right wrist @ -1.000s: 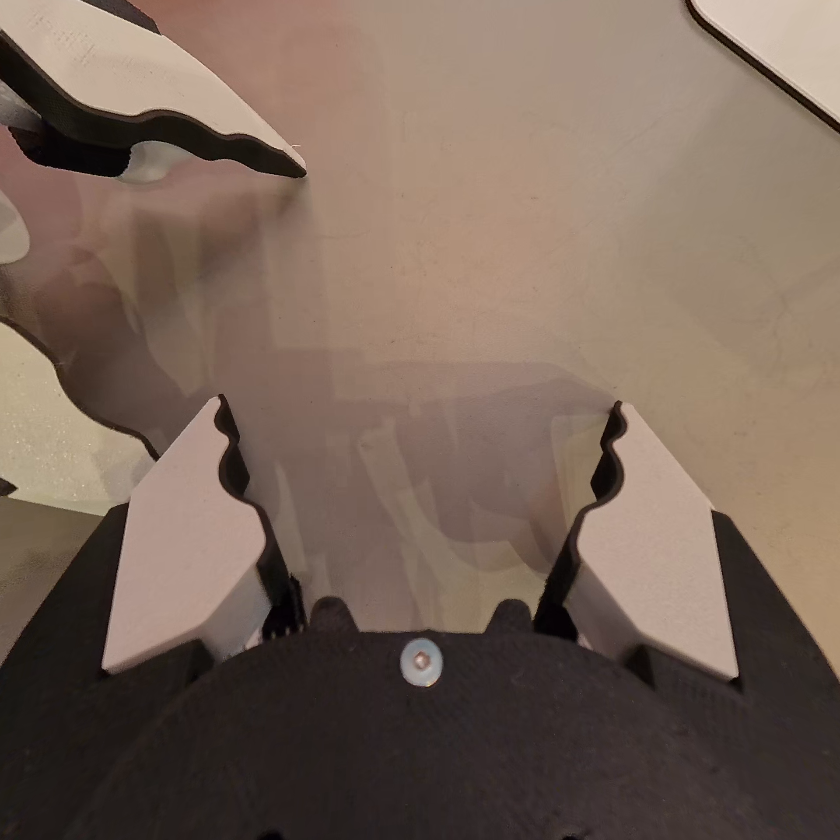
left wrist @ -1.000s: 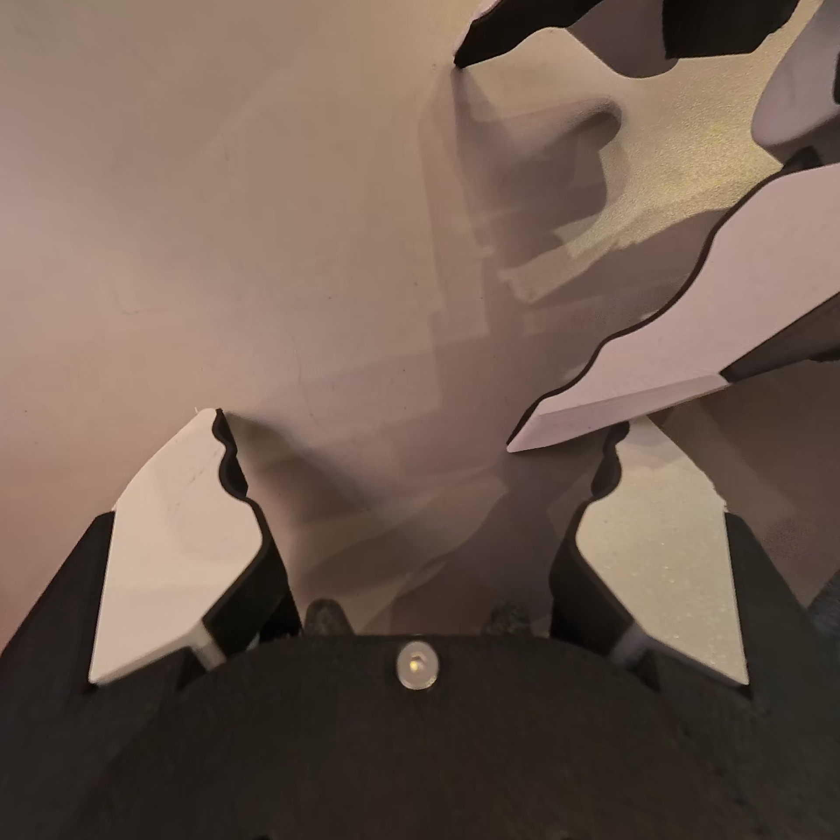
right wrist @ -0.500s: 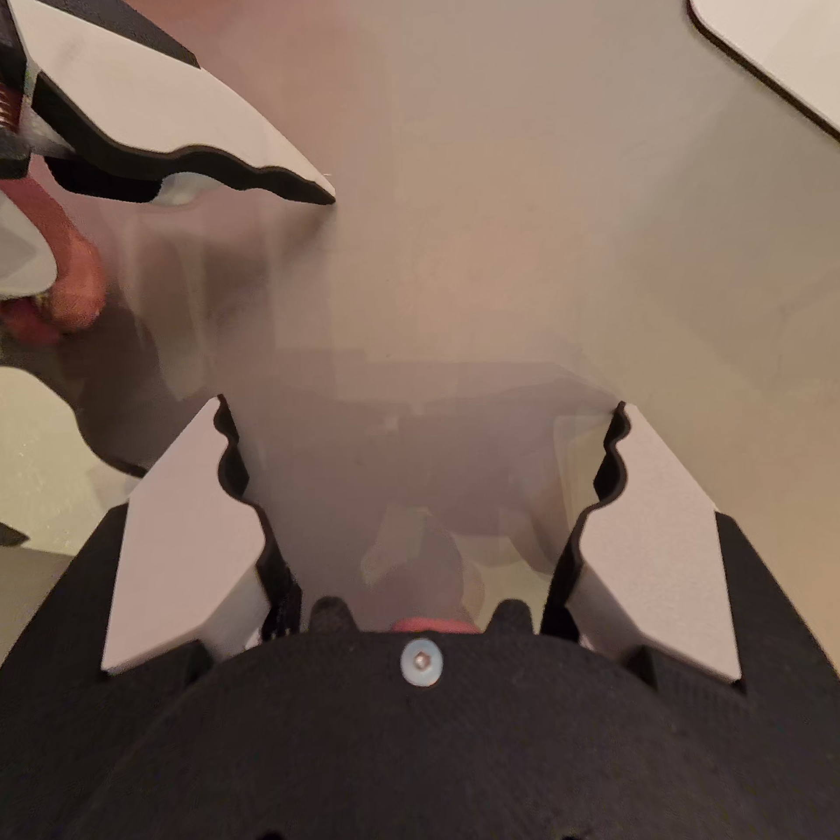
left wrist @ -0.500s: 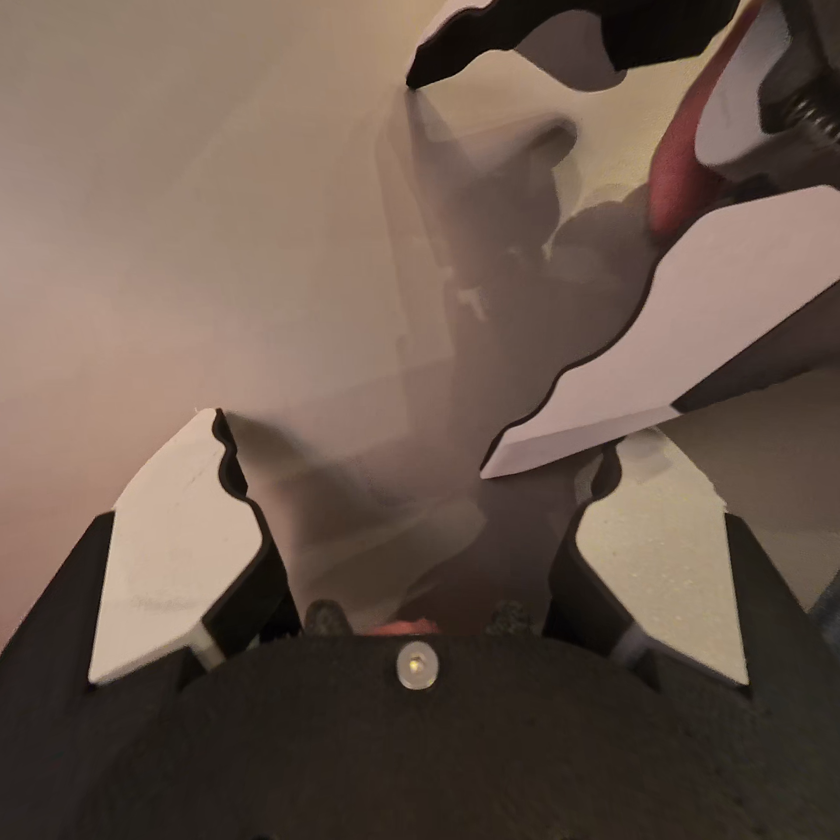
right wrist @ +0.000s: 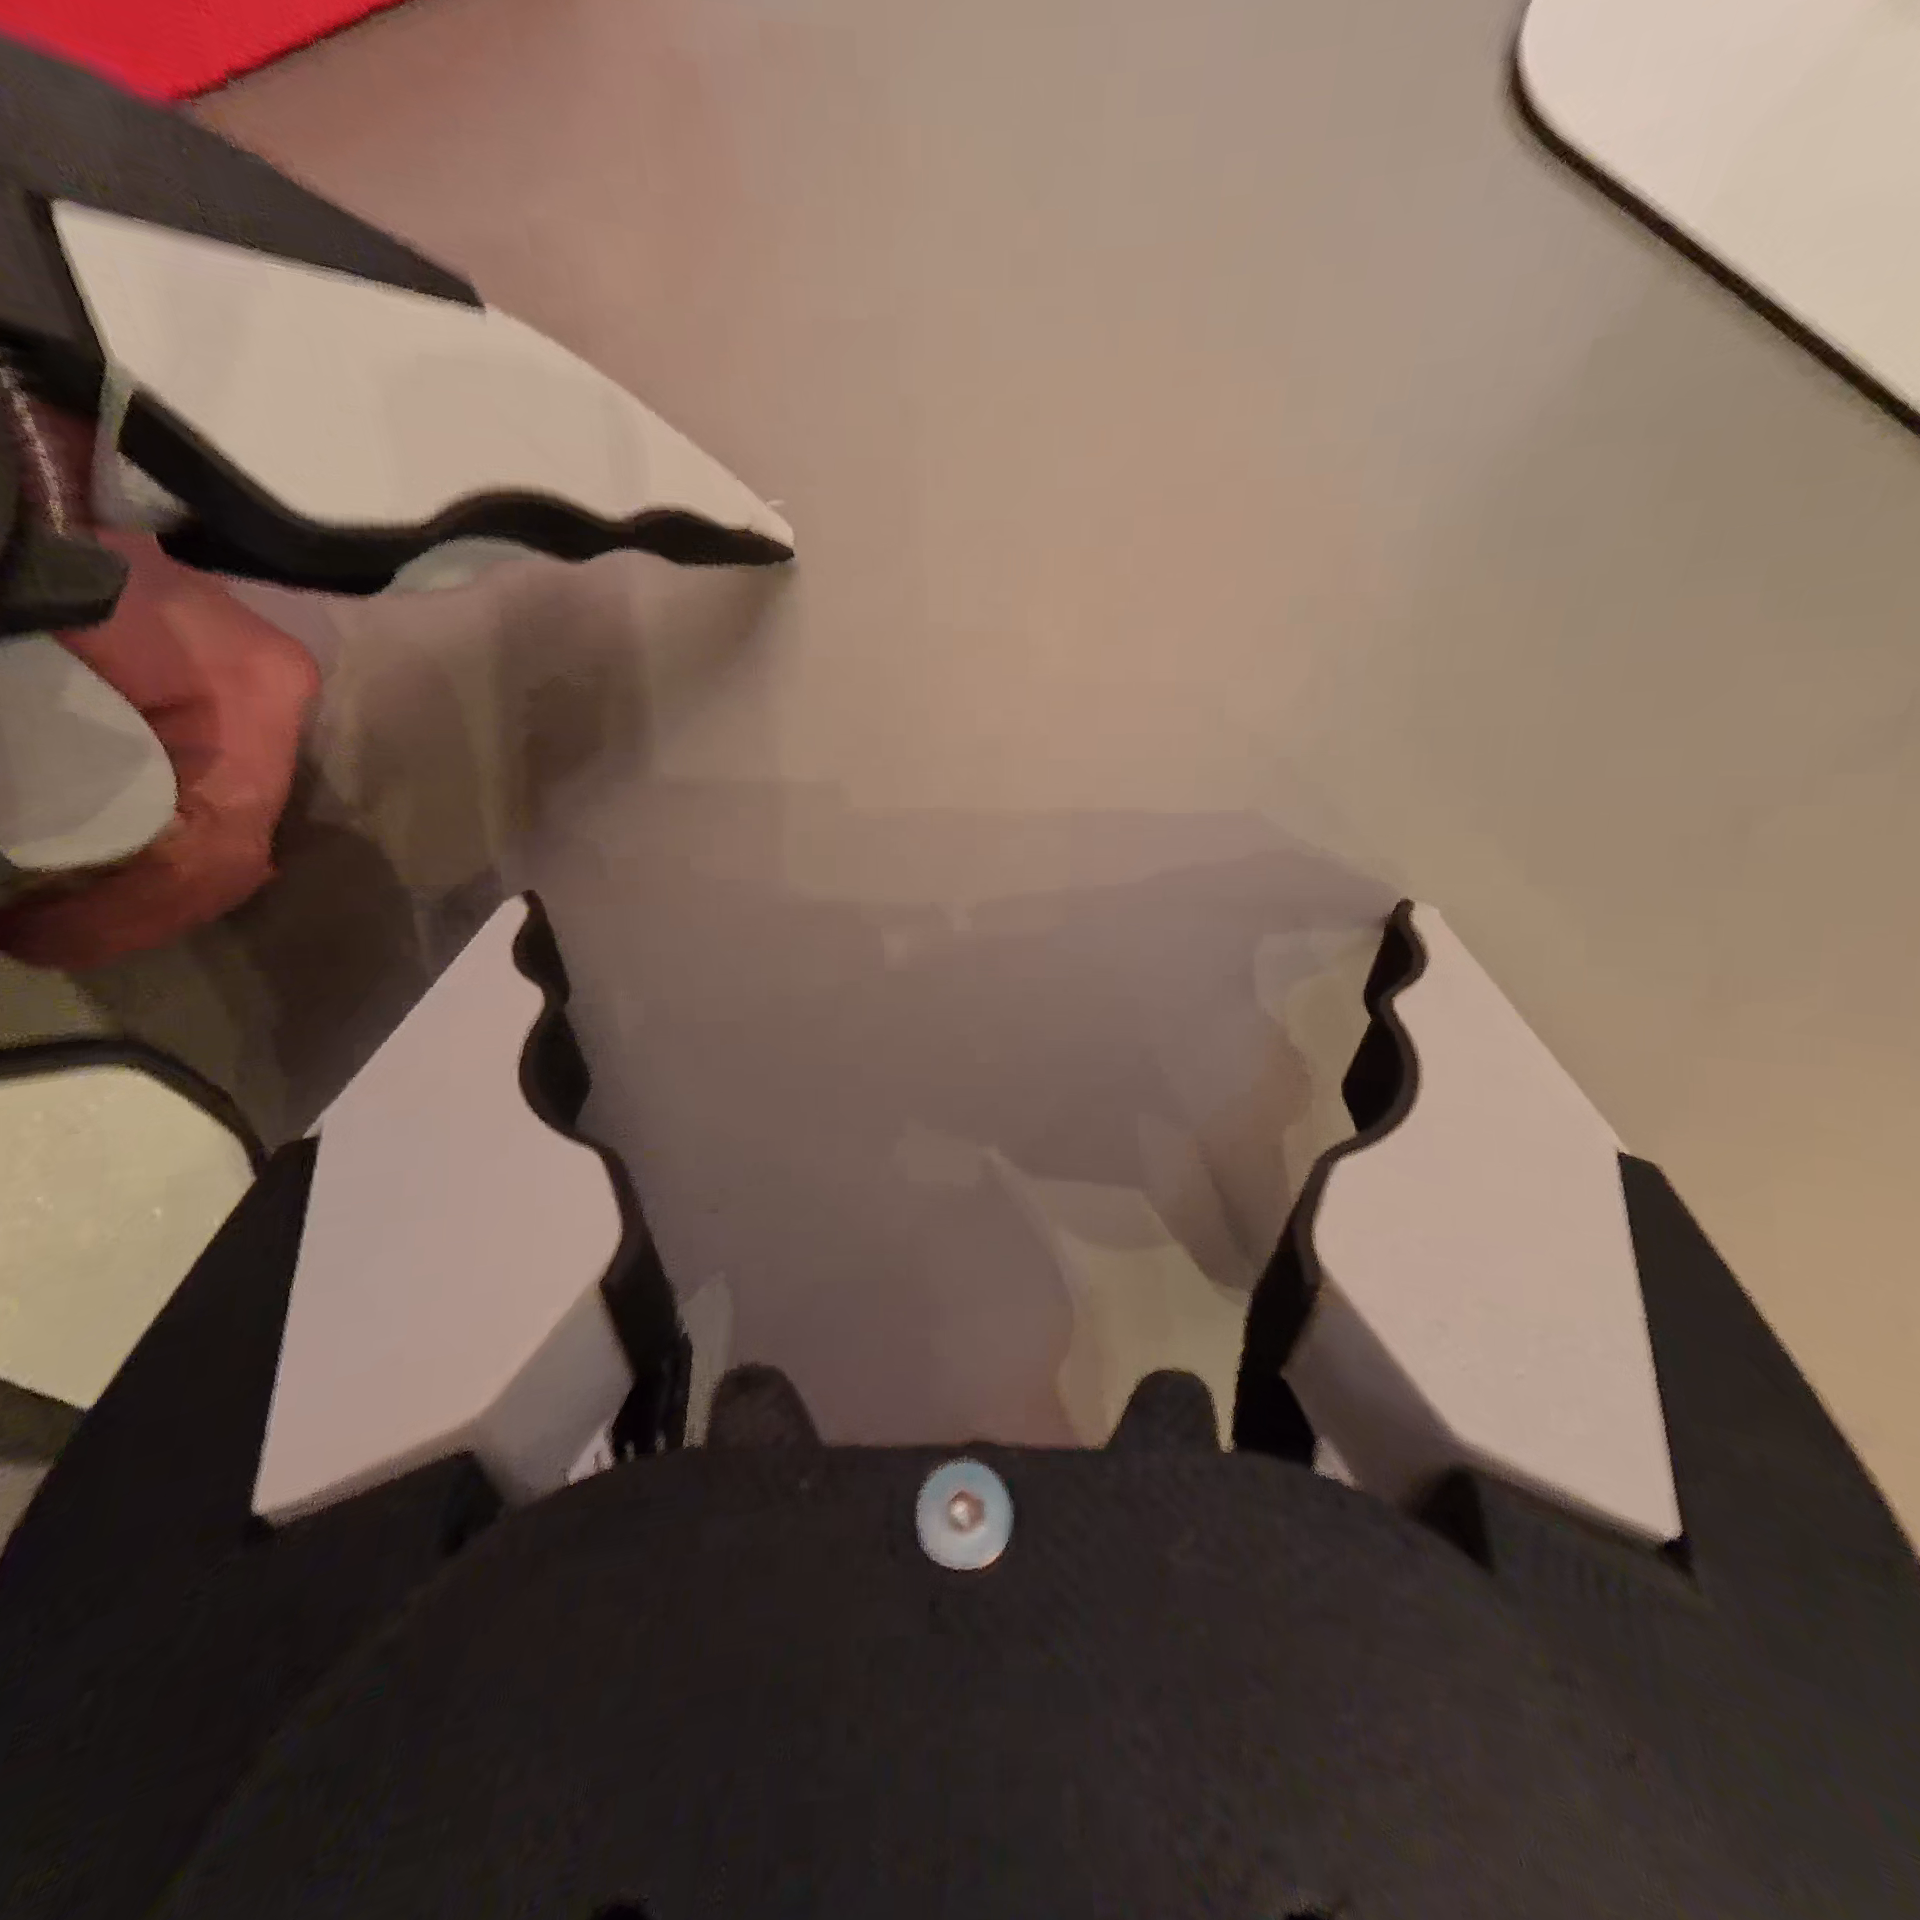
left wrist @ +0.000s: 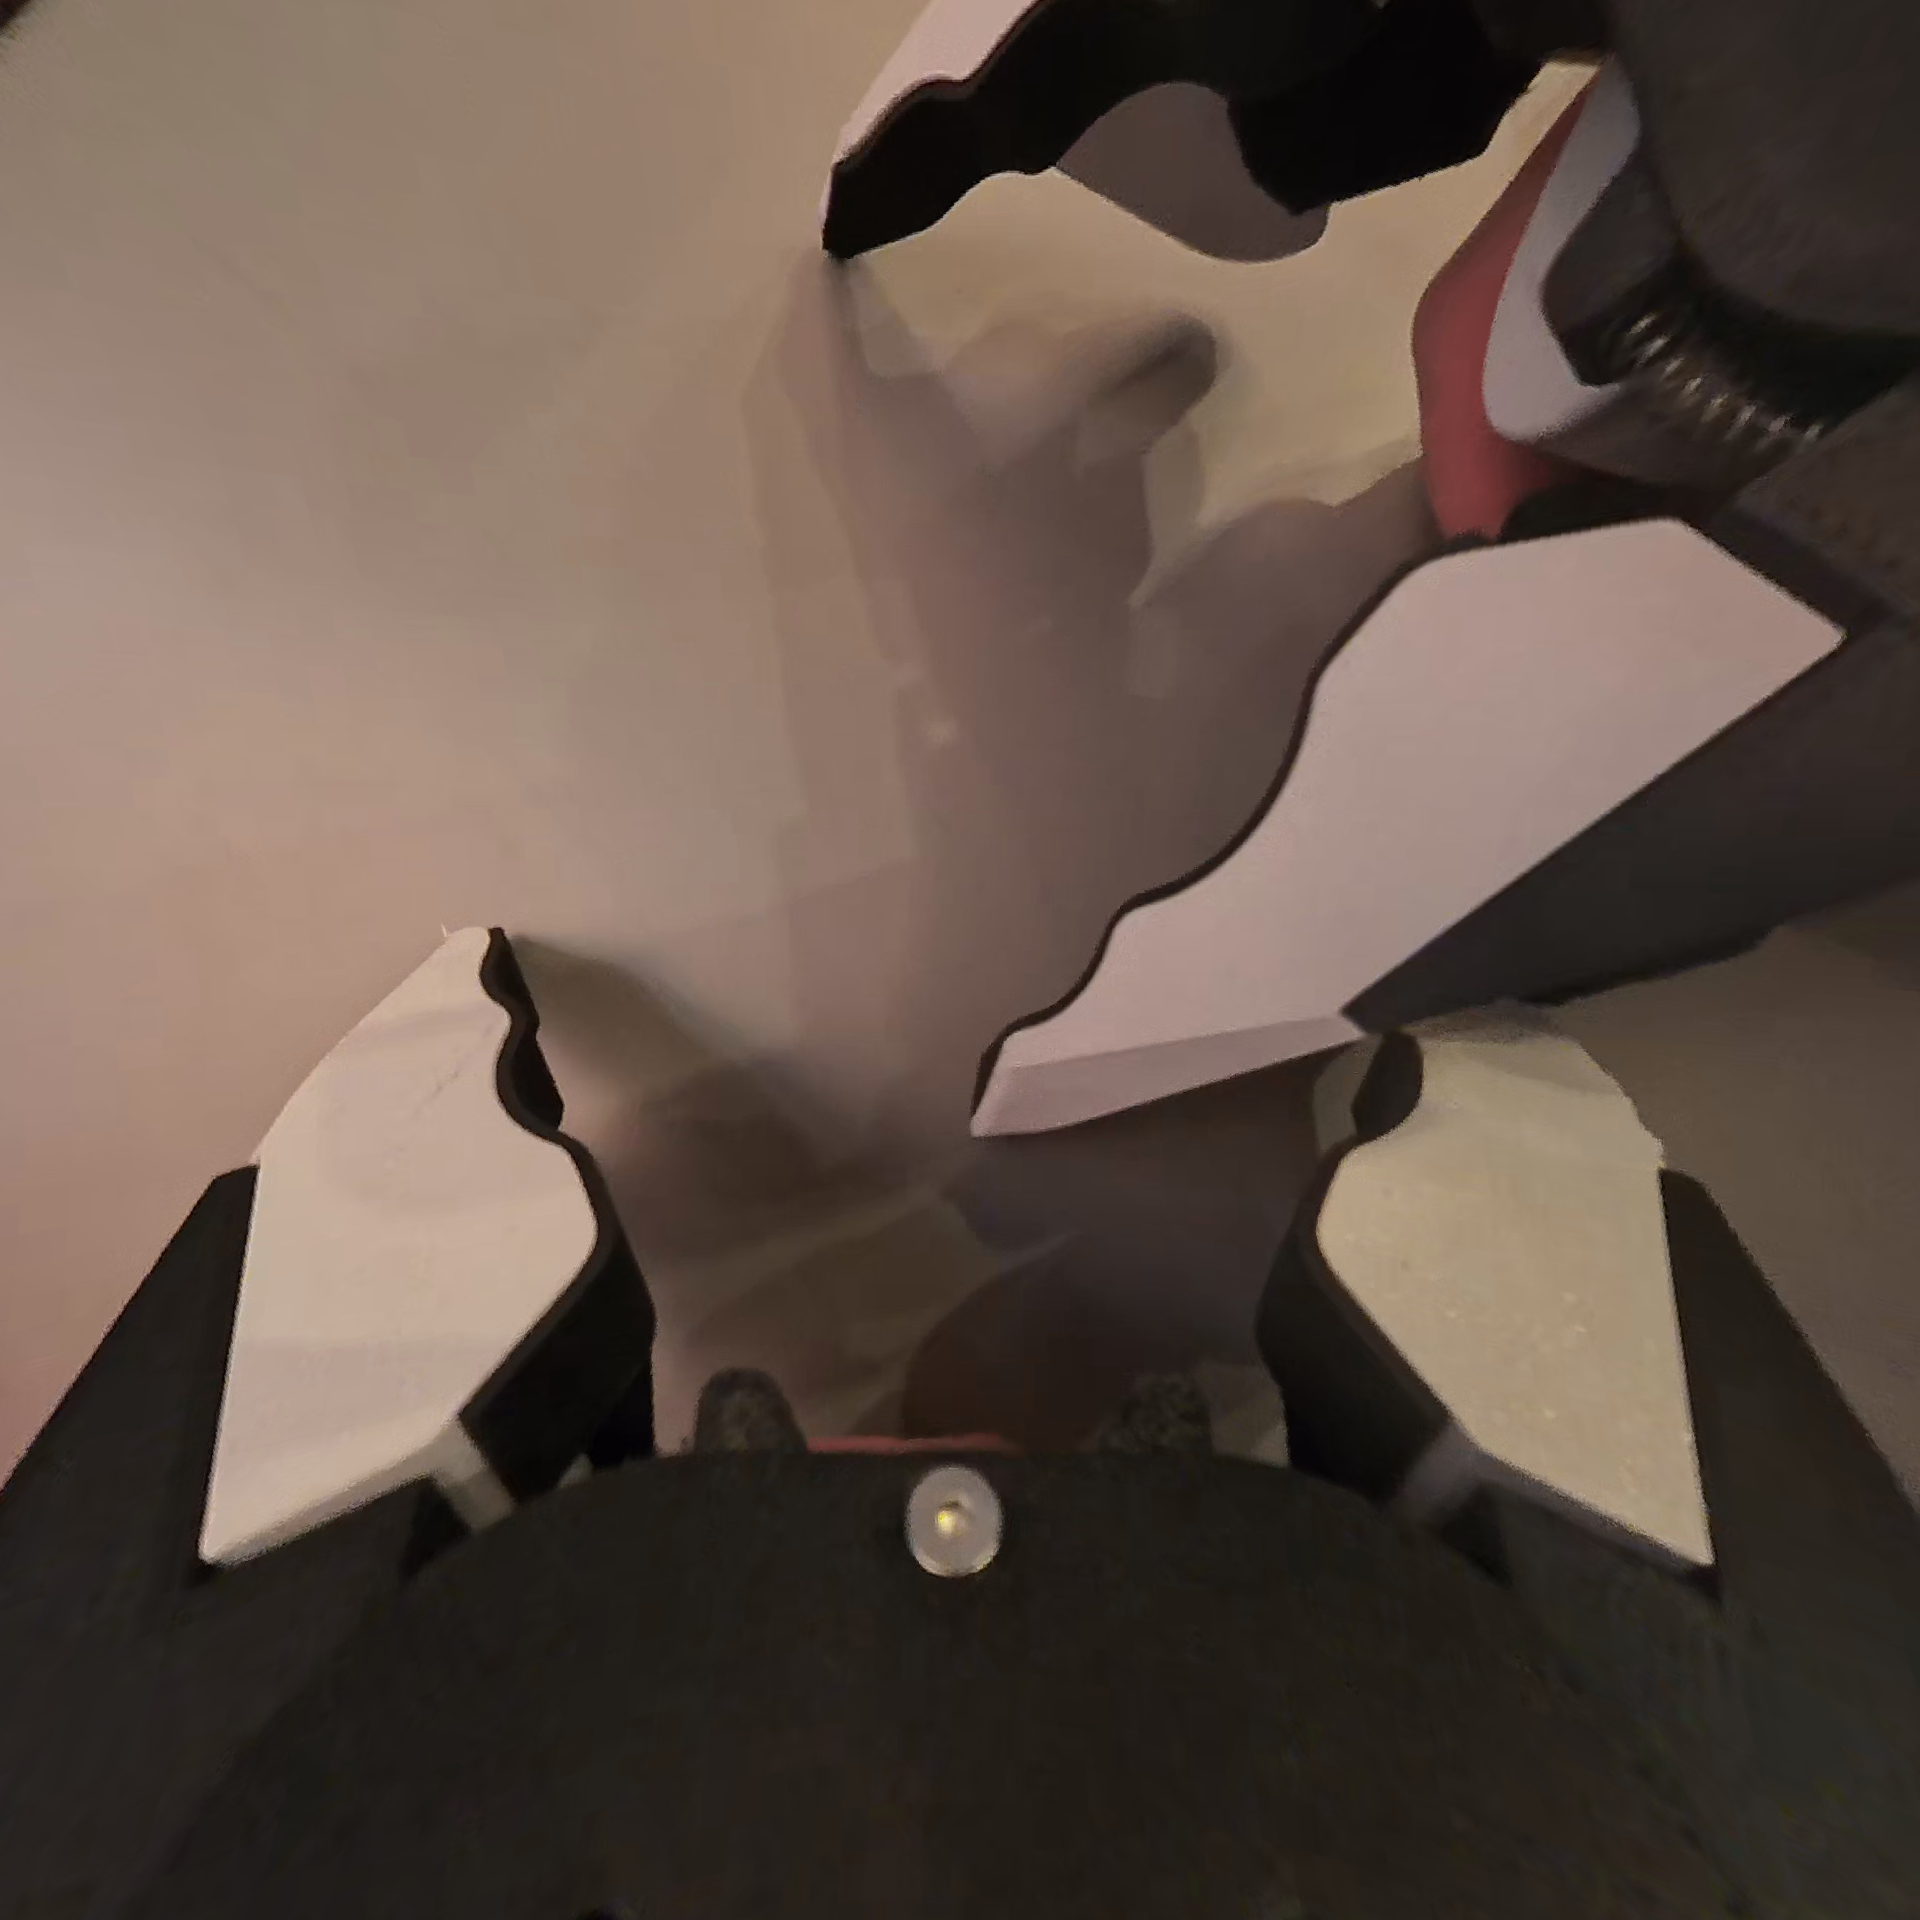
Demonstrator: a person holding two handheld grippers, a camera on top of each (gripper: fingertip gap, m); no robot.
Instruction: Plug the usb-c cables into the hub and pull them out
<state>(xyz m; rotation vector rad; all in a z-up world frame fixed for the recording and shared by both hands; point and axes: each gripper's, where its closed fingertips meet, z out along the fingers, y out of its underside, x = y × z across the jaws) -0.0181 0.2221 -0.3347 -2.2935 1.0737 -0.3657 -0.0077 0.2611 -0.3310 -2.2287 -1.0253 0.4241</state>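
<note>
The left claw is spread wide and grasps nothing; only bare counter shows between its white fingers. The right claw is released too, jaws well apart over shadowed, empty surface. The two crowd each other: in the left wrist view, the right claw's lower finger reaches in from the upper right to lie just beside the left claw's right fingertip, and from the right wrist view the left claw's finger juts in from the left, with the person's hand gripping behind it.

Neither the hub nor any usb-c cable shows in either view, so where they lie cannot be told. Ahead and to the right of the right claw, the rounded corner of a pale panel sits at the frame's edge; what it is stays unclear.

The likeliest trouble is a knock between the claws, since their fingers nearly overlap. Both views are soft with motion blur, and with the cameras facing blank counter, a reach for the plugs would start blind.
</note>
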